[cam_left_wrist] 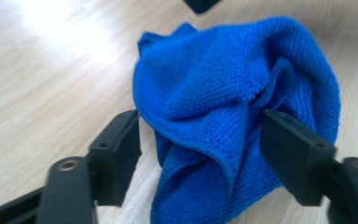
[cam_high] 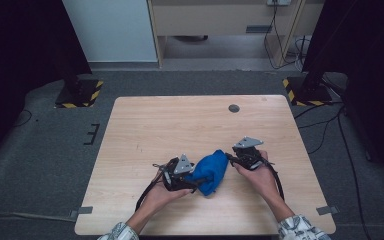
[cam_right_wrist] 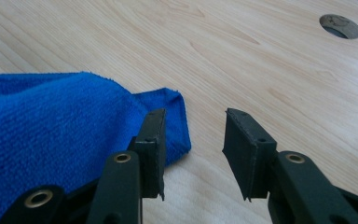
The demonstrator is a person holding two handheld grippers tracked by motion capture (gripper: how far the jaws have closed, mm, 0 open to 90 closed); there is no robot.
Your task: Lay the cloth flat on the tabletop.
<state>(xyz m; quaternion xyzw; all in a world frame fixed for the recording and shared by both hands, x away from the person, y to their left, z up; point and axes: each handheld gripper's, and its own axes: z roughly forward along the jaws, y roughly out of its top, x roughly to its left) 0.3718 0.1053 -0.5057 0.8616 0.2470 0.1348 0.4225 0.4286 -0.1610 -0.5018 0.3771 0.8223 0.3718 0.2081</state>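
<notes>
A crumpled blue cloth (cam_high: 211, 170) lies bunched on the wooden table (cam_high: 180, 120), toward the near edge, between my two hands. My left gripper (cam_high: 200, 181) reaches into it from the left. In the left gripper view its jaws (cam_left_wrist: 200, 149) stand open with a thick fold of the cloth (cam_left_wrist: 223, 93) between them; the pads sit beside the fabric without squeezing it. My right gripper (cam_high: 230, 159) is at the cloth's far right end. Its jaws (cam_right_wrist: 193, 140) are open over bare wood, with a corner of the cloth (cam_right_wrist: 74, 121) just outside its left finger (cam_right_wrist: 151, 144).
A round cable hole (cam_high: 234, 108) sits in the table's far right part. Two dark stands with yellow-black striped bases (cam_high: 80, 92) (cam_high: 305, 90) flank the table's far corners on the grey floor. Cables trail on the floor at the right.
</notes>
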